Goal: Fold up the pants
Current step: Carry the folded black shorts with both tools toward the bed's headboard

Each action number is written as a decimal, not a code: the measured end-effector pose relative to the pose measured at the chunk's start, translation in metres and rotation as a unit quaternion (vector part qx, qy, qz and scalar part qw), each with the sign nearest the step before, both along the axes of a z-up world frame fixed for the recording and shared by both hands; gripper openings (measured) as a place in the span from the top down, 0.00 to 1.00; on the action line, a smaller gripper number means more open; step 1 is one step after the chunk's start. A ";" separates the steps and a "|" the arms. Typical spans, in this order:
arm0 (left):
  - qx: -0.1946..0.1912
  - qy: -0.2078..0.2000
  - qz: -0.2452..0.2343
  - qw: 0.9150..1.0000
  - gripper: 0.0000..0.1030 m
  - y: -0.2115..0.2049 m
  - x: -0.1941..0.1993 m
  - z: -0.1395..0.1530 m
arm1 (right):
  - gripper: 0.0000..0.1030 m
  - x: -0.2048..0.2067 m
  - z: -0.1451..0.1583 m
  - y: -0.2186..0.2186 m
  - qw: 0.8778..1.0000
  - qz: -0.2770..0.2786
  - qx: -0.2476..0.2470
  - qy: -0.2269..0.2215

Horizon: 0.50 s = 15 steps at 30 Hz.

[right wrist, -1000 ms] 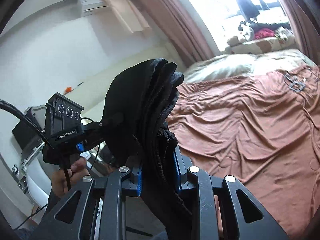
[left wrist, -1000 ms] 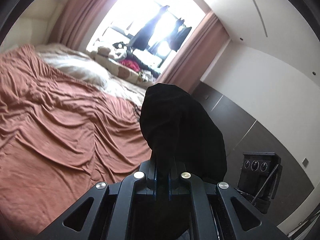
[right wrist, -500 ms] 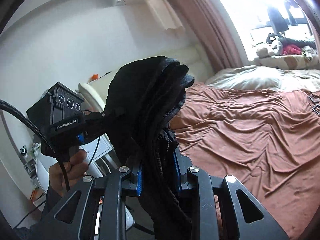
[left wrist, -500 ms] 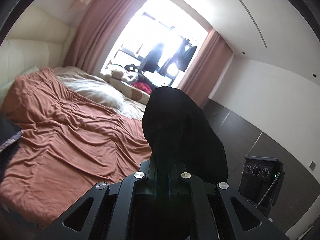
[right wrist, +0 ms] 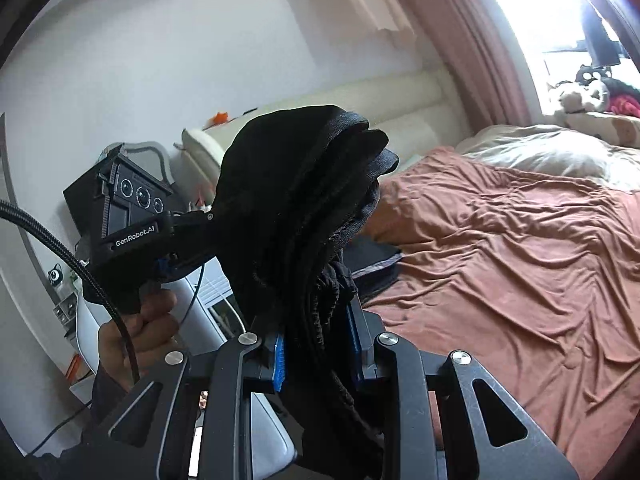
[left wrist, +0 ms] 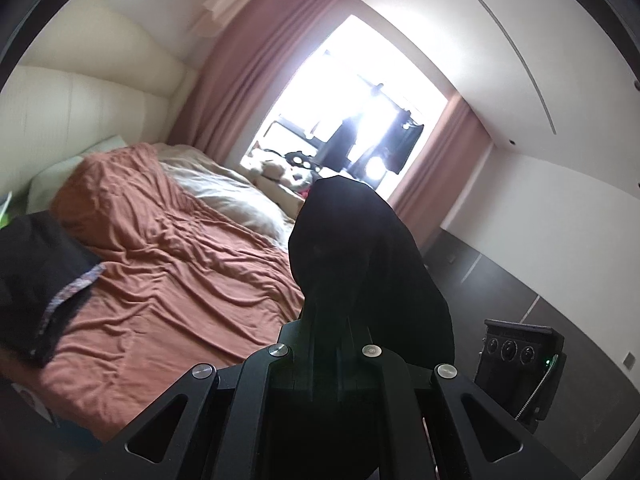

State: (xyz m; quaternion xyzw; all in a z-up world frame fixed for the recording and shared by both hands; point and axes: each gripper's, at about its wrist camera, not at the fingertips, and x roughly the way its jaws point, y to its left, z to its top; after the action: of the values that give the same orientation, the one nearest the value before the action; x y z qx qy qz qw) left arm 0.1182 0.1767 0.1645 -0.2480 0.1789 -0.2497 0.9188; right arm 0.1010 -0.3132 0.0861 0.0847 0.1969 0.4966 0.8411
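The black pants point(left wrist: 360, 264) are bunched and held up in the air between both grippers, above the near edge of the bed. My left gripper point(left wrist: 326, 344) is shut on one part of the pants. My right gripper point(right wrist: 318, 344) is shut on a thick fold of the pants point(right wrist: 296, 200), its blue pads point(right wrist: 279, 364) pressed against the cloth. In the right wrist view the left gripper's body point(right wrist: 132, 224) and the hand holding it sit at the left, its fingers hidden in the cloth.
A bed with a rumpled rust-brown cover point(left wrist: 168, 272) point(right wrist: 500, 264) lies below and ahead. A dark folded garment with a patterned edge point(left wrist: 44, 272) lies on its near left corner. Pillows, a bright window, pink curtains, and a white chair point(right wrist: 224, 320) are also in view.
Both grippers have swung and tilted upward with the pants still held. The views now show more wall and headboard, and the dark garment on the bed has come into view.
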 end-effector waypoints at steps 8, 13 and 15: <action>-0.008 0.010 0.036 0.999 0.93 0.075 0.003 -0.019 | 0.79 0.034 -0.003 0.064 0.999 0.039 -0.024 0.003; -0.003 0.015 0.066 0.998 0.93 0.121 0.008 -0.024 | 0.79 0.061 -0.005 0.114 0.997 0.070 -0.031 0.009; -0.001 0.019 0.078 0.997 0.93 0.140 0.013 -0.026 | 0.79 0.070 -0.005 0.136 0.996 0.083 -0.033 0.010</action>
State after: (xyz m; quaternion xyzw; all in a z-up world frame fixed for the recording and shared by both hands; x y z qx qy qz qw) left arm 0.1316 0.3170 0.1382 -0.2671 0.1757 -0.1729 0.9316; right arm 0.1706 -0.1776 0.0807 0.0452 0.2275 0.5568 0.7976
